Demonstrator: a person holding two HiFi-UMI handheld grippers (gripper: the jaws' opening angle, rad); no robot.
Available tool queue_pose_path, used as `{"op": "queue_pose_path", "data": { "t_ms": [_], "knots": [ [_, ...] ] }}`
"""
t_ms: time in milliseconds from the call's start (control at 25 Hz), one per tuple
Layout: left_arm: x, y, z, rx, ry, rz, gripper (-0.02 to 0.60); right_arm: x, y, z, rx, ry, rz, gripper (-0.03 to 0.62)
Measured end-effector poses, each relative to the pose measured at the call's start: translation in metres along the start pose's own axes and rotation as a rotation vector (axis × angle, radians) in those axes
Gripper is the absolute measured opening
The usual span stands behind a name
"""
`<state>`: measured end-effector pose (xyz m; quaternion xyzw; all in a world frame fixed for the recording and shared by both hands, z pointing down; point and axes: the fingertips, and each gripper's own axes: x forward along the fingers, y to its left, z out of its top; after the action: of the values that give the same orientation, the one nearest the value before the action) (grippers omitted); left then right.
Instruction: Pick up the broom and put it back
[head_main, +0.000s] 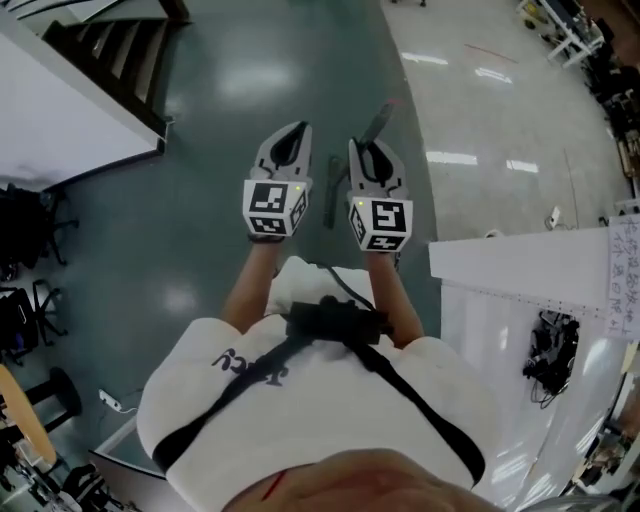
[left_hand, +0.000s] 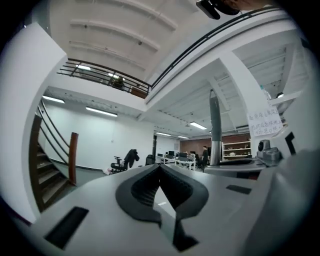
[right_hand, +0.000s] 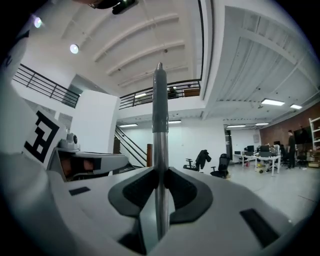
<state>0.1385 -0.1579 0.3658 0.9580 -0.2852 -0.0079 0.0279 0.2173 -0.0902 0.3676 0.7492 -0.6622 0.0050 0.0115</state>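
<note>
The broom shows only as a grey metal handle, standing upright between the fingers of my right gripper, which is shut on it. In the head view the handle sticks out past my right gripper, and a darker length of it runs down between the two grippers. My left gripper is held level beside the right one. Its jaws meet with nothing between them. From the left gripper view the handle rises at the right. The broom head is hidden.
Dark stairs and a white wall lie ahead to the left. A white partition stands close on the right. Office chairs sit at the left edge. Grey-green floor stretches ahead. Desks and chairs stand far off.
</note>
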Motion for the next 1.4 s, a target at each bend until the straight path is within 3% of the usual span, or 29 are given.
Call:
{"op": "queue_pose_path", "data": {
  "t_ms": [200,360,600,840,1080,1400],
  "knots": [
    [-0.051,0.085,-0.002,-0.013,-0.013,0.182,0.009,0.051,0.074,-0.005,0.012,0.015,0.153,0.095],
    [-0.107,0.157,-0.002,-0.042,-0.019,0.372,0.009,0.096,0.160,-0.008,0.007,0.048,0.354,0.095],
    [-0.159,0.235,-0.005,-0.068,-0.031,0.578,0.009,0.147,0.262,-0.014,-0.004,0.073,0.594,0.095],
    [-0.184,0.310,-0.006,-0.070,-0.059,0.766,0.009,0.213,0.332,-0.014,0.007,0.076,0.715,0.095],
    [-0.182,0.381,0.005,-0.052,-0.071,0.874,0.009,0.272,0.399,-0.001,-0.004,0.048,0.854,0.095],
    [-0.146,0.452,0.003,-0.058,-0.063,0.911,0.009,0.362,0.411,-0.007,0.029,0.048,0.903,0.095]
  ]
}}
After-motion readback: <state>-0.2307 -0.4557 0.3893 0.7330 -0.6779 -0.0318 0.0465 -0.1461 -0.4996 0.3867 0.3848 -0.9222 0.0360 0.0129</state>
